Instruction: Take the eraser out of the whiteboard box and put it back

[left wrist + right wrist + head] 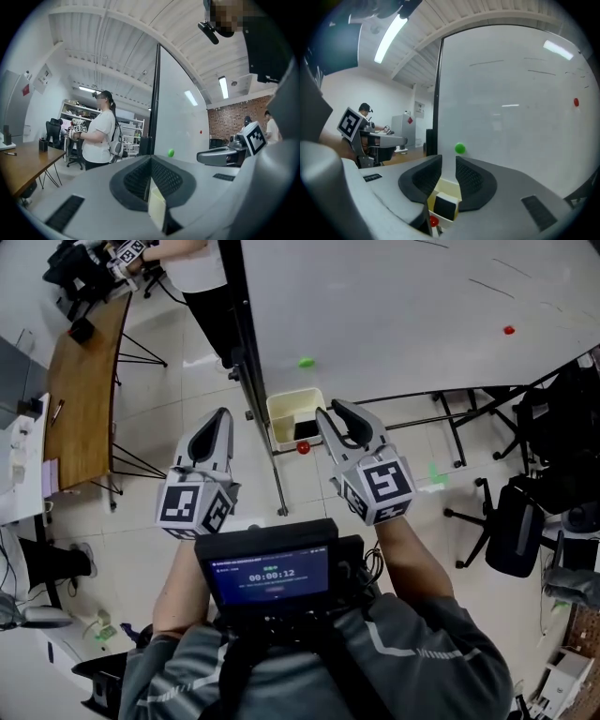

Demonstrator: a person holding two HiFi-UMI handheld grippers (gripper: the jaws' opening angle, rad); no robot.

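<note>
A cream whiteboard box (284,412) hangs at the lower edge of the whiteboard (403,306). The eraser (306,430), dark with a white edge, stands inside it. In the right gripper view the box (451,189) and the eraser (444,206) show below and past the jaws. My right gripper (325,414) hovers just right of the box, its jaws a narrow gap apart with nothing between them. My left gripper (223,415) is level with it, left of the board's edge post, jaws together and empty. The box (157,205) shows below its tips in the left gripper view.
A red magnet (303,447) sits under the box, a green magnet (306,362) on the board above it. The board's stand legs (277,479) reach the floor below. A wooden table (82,395) with a person (192,263) stands at left; black chairs (525,521) at right.
</note>
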